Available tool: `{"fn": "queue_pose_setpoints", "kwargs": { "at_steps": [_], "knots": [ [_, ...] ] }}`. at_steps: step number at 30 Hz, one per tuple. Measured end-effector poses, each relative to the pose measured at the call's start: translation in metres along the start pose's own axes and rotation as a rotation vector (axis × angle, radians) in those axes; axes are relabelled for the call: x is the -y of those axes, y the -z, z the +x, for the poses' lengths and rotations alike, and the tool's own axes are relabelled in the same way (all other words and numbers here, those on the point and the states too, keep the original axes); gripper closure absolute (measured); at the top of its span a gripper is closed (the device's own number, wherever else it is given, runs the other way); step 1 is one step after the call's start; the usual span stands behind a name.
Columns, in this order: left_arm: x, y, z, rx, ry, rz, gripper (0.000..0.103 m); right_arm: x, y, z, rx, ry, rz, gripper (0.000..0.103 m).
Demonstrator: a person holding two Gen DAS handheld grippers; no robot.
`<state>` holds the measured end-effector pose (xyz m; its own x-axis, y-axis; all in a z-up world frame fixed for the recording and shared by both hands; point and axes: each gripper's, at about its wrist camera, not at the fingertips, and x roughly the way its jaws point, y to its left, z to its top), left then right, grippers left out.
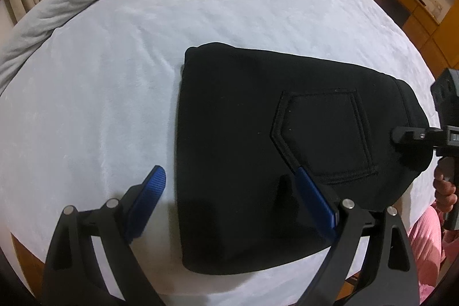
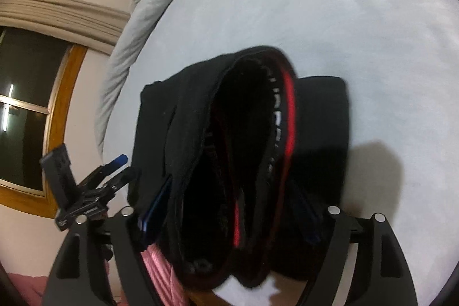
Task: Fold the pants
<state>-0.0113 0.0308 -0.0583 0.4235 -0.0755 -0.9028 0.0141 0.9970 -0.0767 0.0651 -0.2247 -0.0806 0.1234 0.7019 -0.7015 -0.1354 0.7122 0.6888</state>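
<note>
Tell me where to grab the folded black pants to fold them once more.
Grip the waistband, the open end on the side nearest the person. It gapes there, giving a thick edge to pinch. Come in low along the bed; the pants lie flat on it.

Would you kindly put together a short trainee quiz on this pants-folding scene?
1. True or false: the black pants lie folded on the bed sheet.
2. Which feature shows on the pants' upper face? A zipper; B patch pocket; C belt.
3. What colour is the stripe inside the waistband, seen between the right tongs?

Key: 1 true; 2 B; 3 red.
</note>
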Motion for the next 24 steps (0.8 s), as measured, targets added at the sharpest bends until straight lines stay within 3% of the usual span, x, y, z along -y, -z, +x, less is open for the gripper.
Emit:
{"fn": "queue_pose_setpoints", "kwargs": {
  "at_steps": [1, 3, 6, 14, 19, 24],
  "knots": [
    [0.0, 0.0, 0.0, -0.001, 0.0, -0.002, 0.012, -0.003, 0.0, 0.002, -0.001, 0.006, -0.021, 0.03],
    [0.001, 0.001, 0.002, -0.008, 0.004, -0.008, 0.012, -0.008, 0.001, 0.004, -0.007, 0.006, -0.048, 0.06],
    [0.005, 0.003, 0.002, -0.011, 0.006, -0.006, 0.012, -0.007, 0.002, -0.004, 0.001, -0.062, -0.023, 0.08],
    [0.009, 0.001, -0.003, 0.008, 0.014, 0.003, 0.012, -0.022, 0.006, -0.045, 0.069, -0.096, -0.046, 0.083],
    [0.013, -0.004, -0.006, 0.022, 0.025, 0.017, 0.012, -0.018, 0.006, -0.06, 0.086, -0.058, -0.051, 0.083],
    [0.017, -0.005, -0.002, 0.017, 0.02, 0.034, 0.012, 0.002, 0.009, -0.037, 0.043, 0.036, -0.024, 0.084]
  ]
}}
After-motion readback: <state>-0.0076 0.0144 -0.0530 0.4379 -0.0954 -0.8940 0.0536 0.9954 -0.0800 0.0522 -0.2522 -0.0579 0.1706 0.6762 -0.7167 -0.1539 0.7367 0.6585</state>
